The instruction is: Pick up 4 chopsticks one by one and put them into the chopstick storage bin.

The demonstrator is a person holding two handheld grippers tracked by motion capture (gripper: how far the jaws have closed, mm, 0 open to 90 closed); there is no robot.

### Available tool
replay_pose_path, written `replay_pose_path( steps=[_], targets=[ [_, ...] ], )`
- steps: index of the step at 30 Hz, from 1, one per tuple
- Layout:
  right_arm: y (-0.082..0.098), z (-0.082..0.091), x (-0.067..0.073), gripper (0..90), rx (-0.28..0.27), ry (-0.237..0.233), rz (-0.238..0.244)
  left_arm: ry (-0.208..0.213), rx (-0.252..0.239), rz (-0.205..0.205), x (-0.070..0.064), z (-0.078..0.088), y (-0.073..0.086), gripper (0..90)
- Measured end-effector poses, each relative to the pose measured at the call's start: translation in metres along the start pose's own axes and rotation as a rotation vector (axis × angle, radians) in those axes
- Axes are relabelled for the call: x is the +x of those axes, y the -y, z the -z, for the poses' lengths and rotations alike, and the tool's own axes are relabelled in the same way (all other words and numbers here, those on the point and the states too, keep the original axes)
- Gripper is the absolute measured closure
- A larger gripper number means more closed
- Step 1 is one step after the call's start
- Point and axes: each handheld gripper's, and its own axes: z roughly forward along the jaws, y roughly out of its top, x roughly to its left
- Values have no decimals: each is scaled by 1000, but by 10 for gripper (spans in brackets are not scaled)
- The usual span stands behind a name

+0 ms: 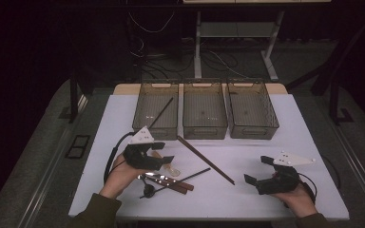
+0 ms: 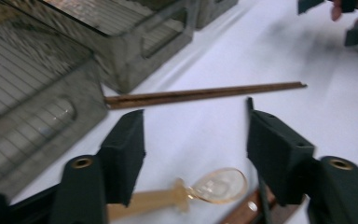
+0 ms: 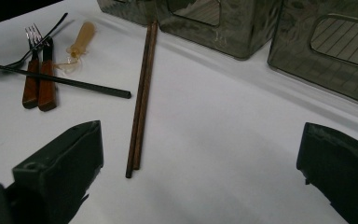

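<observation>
A small translucent amber plastic spoon (image 2: 216, 185) lies flat on the white desk (image 2: 242, 60), bowl up, near the brown wooden chopsticks (image 2: 205, 94).

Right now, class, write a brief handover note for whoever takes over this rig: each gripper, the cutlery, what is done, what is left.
Left gripper: open, nothing held, jaws over the amber spoon.
Right gripper: open, nothing held, near the brown chopsticks on the table.
Done: one dark stick leans in the left bin.
Left: spoon, chopsticks, wooden-handled fork and knife, black stick lie on the table. Which bin takes which I cannot tell.

Spoon (image 2: 216, 185) before left bin (image 1: 156, 110); chopsticks (image 1: 205, 159) right.
</observation>
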Motion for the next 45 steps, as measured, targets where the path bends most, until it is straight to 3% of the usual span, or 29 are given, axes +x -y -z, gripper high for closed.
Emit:
replay_pose_path(
  steps=[10,16,22,30,35,45],
  targets=[
    [0,0,-1,7,0,2,3,46,20,-3,-23,11,31,559],
    [0,0,0,7,2,4,4,78,44,27,-26,13,44,613],
    [0,0,0,7,0,7,2,106,69,29,-31,13,48,662],
    [0,0,1,7,2,6,5,101,144,-12,-35,6,51,680],
    [0,-1,0,7,3,7,4,98,165,1,-34,4,54,698],
    [0,0,0,7,4,5,7,103,225,-22,-35,-1,55,730]
  ],
)
